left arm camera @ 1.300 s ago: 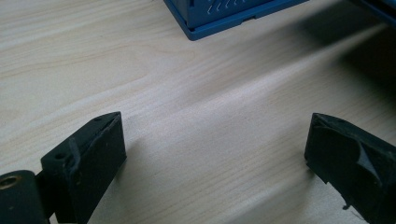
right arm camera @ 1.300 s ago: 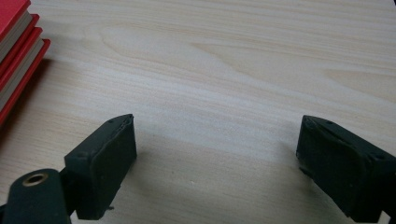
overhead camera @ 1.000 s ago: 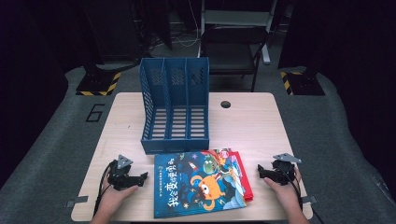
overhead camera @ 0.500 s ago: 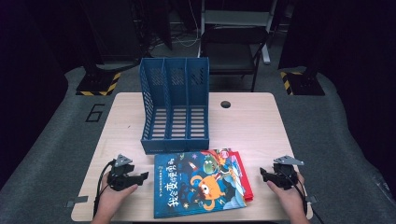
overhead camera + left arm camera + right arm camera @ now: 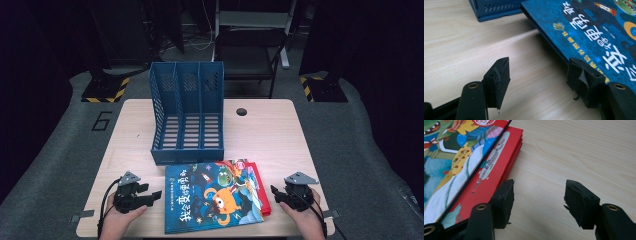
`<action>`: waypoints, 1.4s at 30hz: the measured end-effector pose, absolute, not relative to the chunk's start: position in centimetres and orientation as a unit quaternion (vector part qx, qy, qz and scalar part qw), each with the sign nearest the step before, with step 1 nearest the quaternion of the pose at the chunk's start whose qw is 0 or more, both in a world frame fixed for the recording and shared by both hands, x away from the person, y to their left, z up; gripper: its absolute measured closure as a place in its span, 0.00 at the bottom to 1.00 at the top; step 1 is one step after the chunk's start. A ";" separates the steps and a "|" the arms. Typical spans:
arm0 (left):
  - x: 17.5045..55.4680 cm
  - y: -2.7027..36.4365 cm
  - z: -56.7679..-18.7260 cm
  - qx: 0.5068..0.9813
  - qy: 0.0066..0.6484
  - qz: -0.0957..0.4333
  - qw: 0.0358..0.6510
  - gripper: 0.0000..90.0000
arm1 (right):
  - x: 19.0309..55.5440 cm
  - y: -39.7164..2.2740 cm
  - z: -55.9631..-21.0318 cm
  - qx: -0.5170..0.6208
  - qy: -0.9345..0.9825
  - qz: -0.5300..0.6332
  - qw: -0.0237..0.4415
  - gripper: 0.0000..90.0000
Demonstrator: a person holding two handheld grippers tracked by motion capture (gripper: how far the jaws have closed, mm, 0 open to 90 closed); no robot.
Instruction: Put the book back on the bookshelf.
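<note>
A blue picture book [image 5: 215, 197] lies on top of a red book [image 5: 261, 186] at the table's near middle. Behind them stands a blue three-slot file rack [image 5: 187, 115]. My left gripper [image 5: 156, 196] hovers just left of the blue book [image 5: 594, 32]; in the left gripper view [image 5: 539, 80] one jaw is over the book's edge and bare table lies between the jaws. My right gripper [image 5: 275, 192] is just right of the red book [image 5: 496, 162], open over bare wood [image 5: 539, 200]. Both pairs of jaws have just been closing, with nothing between them.
The wooden table [image 5: 270, 135] has a small dark cable hole [image 5: 241, 111] behind the rack's right side. A dark chair [image 5: 250, 55] stands beyond the far edge. The person's hands hold the grippers near the table's front edge.
Both grippers' jaws have narrowed from wide open. Both hands have lifted slightly and shifted a little toward the near edge. The books and rack have not moved.
</note>
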State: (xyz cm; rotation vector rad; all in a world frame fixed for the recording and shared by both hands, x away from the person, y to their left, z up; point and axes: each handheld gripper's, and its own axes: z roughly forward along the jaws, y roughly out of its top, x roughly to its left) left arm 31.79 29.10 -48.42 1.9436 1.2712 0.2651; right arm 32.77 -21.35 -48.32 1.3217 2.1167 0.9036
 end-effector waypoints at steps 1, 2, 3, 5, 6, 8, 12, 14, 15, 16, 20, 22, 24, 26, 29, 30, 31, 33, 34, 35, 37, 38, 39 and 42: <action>31.4 28.9 -48.3 0.762 0.500 0.109 0.397 0.39 | 32.5 -21.2 -48.2 0.481 0.772 0.340 0.238 0.45; 31.2 28.9 -48.1 0.765 0.498 0.106 0.395 0.39 | 32.4 -21.2 -48.1 0.478 0.773 0.343 0.239 0.45; 31.0 28.9 -48.1 0.766 0.495 0.107 0.396 0.39 | 32.2 -21.1 -48.0 0.478 0.773 0.345 0.235 0.45; 30.7 28.8 -47.9 0.766 0.494 0.103 0.399 0.39 | 32.0 -20.8 -47.8 0.469 0.778 0.350 0.229 0.46; 30.7 28.8 -47.9 0.766 0.494 0.103 0.399 0.39 | 32.0 -20.8 -47.8 0.469 0.778 0.350 0.229 0.46; 30.3 28.4 -48.0 0.764 0.495 0.103 0.401 0.38 | 31.6 -20.2 -47.8 0.454 0.786 0.357 0.222 0.46; 29.8 27.7 -48.2 0.769 0.492 0.088 0.399 0.34 | 31.0 -19.3 -47.8 0.446 0.790 0.369 0.201 0.46; 29.6 27.3 -48.2 0.773 0.487 0.081 0.398 0.33 | 30.8 -19.0 -47.8 0.440 0.792 0.374 0.196 0.46; 29.5 27.0 -48.3 0.772 0.486 0.085 0.401 0.33 | 30.7 -18.8 -47.8 0.439 0.792 0.377 0.193 0.45; 29.4 26.9 -48.3 0.778 0.481 0.078 0.398 0.33 | 30.6 -18.6 -47.8 0.434 0.794 0.381 0.189 0.45; 29.4 26.5 -48.4 0.782 0.475 0.073 0.396 0.33 | 30.1 -17.9 -47.8 0.420 0.800 0.386 0.184 0.44; 29.3 26.2 -48.5 0.780 0.477 0.071 0.399 0.34 | 29.9 -17.5 -47.9 0.415 0.804 0.386 0.179 0.44; 29.4 25.9 -48.7 0.780 0.477 0.055 0.402 0.34 | 29.7 -17.1 -48.0 0.409 0.811 0.381 0.172 0.44; 29.4 25.7 -48.7 0.780 0.475 0.049 0.405 0.34 | 29.5 -16.7 -48.1 0.399 0.818 0.382 0.161 0.44; 29.3 25.5 -48.9 0.774 0.480 0.043 0.411 0.34 | 29.4 -16.3 -48.3 0.395 0.823 0.380 0.148 0.44; 29.3 25.5 -48.9 0.774 0.480 0.043 0.411 0.34 | 29.4 -16.3 -48.4 0.396 0.822 0.383 0.146 0.44; 29.5 25.6 -48.9 0.780 0.471 0.039 0.410 0.35 | 29.5 -16.3 -48.4 0.396 0.823 0.382 0.142 0.44; 29.4 25.5 -48.9 0.778 0.473 0.031 0.412 0.37 | 29.6 -16.3 -48.5 0.400 0.819 0.388 0.138 0.44; 29.4 25.4 -48.9 0.776 0.476 0.029 0.414 0.38 | 29.6 -16.3 -48.5 0.403 0.818 0.389 0.133 0.44; 29.5 25.4 -48.9 0.782 0.467 0.034 0.412 0.38 | 29.7 -16.4 -48.6 0.402 0.817 0.393 0.132 0.44; 29.4 25.3 -48.9 0.781 0.467 0.037 0.413 0.39 | 29.7 -16.4 -48.6 0.402 0.818 0.391 0.127 0.44; 29.4 25.3 -48.9 0.781 0.467 0.037 0.413 0.39 | 29.7 -16.4 -48.6 0.402 0.818 0.391 0.127 0.44; 29.4 25.3 -48.9 0.781 0.467 0.037 0.412 0.39 | 29.7 -16.3 -48.7 0.403 0.817 0.394 0.121 0.43; 29.5 25.2 -48.9 0.777 0.471 0.042 0.415 0.41 | 29.7 -16.2 -48.8 0.402 0.815 0.399 0.118 0.43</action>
